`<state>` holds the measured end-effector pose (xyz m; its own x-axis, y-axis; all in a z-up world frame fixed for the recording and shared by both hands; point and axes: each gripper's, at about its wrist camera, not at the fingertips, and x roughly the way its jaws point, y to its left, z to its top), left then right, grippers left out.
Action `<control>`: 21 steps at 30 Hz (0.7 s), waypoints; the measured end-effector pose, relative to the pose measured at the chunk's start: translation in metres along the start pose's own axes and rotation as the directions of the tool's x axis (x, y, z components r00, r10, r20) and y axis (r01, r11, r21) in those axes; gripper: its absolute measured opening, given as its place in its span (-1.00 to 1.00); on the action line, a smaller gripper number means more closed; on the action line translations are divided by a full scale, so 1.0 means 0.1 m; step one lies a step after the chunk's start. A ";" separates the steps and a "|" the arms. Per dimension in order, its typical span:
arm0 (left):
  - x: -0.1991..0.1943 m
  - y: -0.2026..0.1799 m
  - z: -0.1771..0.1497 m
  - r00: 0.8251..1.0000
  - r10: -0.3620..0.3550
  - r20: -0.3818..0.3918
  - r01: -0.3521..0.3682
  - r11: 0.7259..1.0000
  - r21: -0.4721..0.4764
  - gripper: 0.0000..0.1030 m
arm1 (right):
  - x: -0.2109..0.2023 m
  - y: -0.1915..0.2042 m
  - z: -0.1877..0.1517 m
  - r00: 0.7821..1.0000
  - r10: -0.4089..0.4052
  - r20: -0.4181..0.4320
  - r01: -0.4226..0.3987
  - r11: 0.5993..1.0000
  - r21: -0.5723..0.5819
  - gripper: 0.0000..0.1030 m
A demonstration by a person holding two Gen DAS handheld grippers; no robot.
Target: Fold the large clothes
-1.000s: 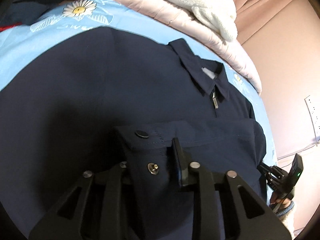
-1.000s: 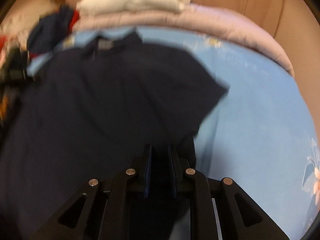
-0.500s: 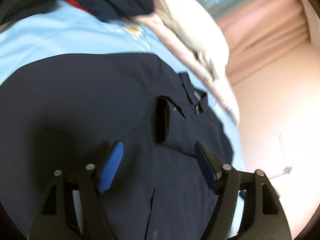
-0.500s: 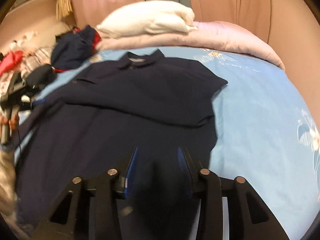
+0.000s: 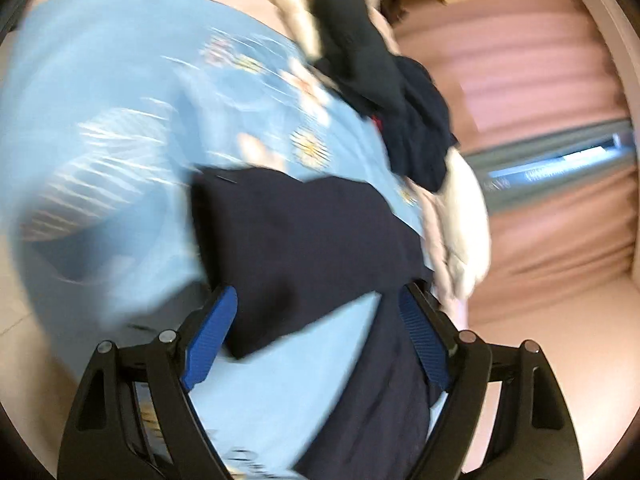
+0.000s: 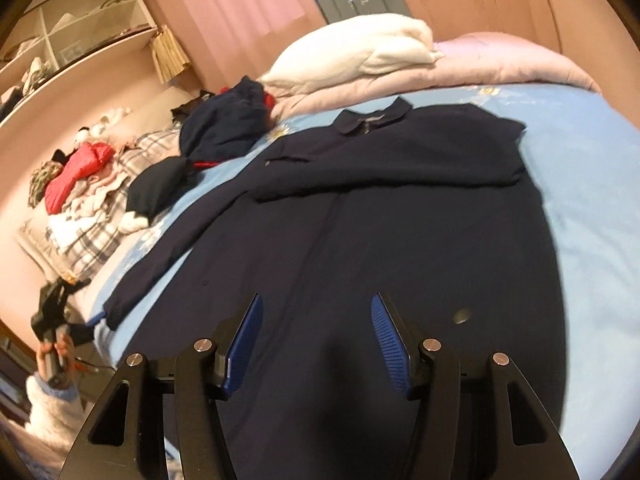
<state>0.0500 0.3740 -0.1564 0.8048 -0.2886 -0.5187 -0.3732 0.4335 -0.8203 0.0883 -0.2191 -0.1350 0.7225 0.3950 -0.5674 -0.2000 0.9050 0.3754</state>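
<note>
A large navy-blue collared garment is spread flat on the light-blue floral bedsheet, with its collar toward the folded pink quilt and the white fluffy blanket stacked on that quilt. One sleeve is laid folded across the chest below the collar; the other sleeve is extended toward the bed's left edge in the right wrist view. The right gripper is positioned over the lower body of the garment, its blue-padded jaws having just been opening; they are released, and no cloth is pinched between them. The left gripper is seen in a heavily blurred view above the extended sleeve end and bare sheet; its jaws have likewise just been opening and stand wide, with nothing grasped. In the right wrist view the left gripper is located off the bed's left edge, held by a hand in a white fleecy sleeve. A crumpled dark-blue garment with red trim is located beside the collar, near a pile of mixed laundry.
</note>
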 end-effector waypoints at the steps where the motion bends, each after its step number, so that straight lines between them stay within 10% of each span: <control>1: -0.03 0.06 0.02 1.000 0.001 0.004 -0.001 1.000 -0.021 0.61 | -0.02 0.04 -0.02 1.000 -0.002 -0.001 0.002 1.000 -0.002 0.10; 21: 0.44 0.17 0.26 0.997 -0.035 -0.071 0.030 0.998 -0.064 0.58 | -0.01 0.16 -0.14 0.999 -0.016 -0.031 0.016 1.000 0.019 0.10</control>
<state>0.0909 0.3912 -0.1868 0.7825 -0.3633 -0.5056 -0.3774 0.3692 -0.8493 0.0753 -0.2025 -0.1385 0.7050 0.3853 -0.5954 -0.1759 0.9083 0.3795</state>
